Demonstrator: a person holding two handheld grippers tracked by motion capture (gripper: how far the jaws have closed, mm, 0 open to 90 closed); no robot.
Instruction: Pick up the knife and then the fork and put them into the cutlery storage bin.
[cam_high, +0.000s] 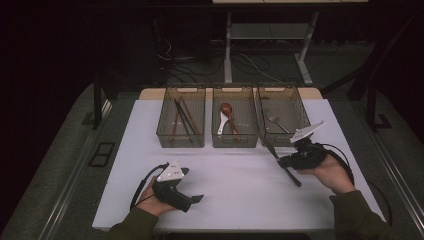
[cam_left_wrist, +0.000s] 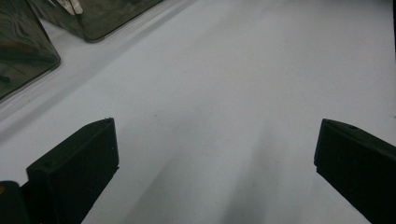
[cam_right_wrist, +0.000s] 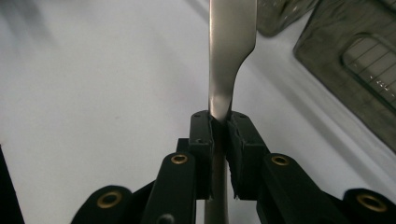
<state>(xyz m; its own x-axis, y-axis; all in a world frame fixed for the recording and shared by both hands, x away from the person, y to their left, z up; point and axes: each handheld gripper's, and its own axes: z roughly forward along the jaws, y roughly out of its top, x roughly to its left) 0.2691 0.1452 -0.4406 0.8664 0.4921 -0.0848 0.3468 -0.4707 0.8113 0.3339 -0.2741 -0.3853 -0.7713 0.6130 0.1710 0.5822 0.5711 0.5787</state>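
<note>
Right claw (cam_right_wrist: 219, 123) clamped on knife (cam_right_wrist: 229, 56), just in front of right basket (cam_high: 283, 114). Left claw (cam_left_wrist: 215, 158) wide open, holding nothing, above counter (cam_left_wrist: 210, 84).

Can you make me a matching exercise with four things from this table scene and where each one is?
Things:
1. knife
2. chopsticks
3. spoons
4. left claw

Places or states:
A. in the middle basket
B. open over the bare white table
C. clamped in the right claw
D. in the left basket

Pairs: 1-C, 2-D, 3-A, 4-B
</note>
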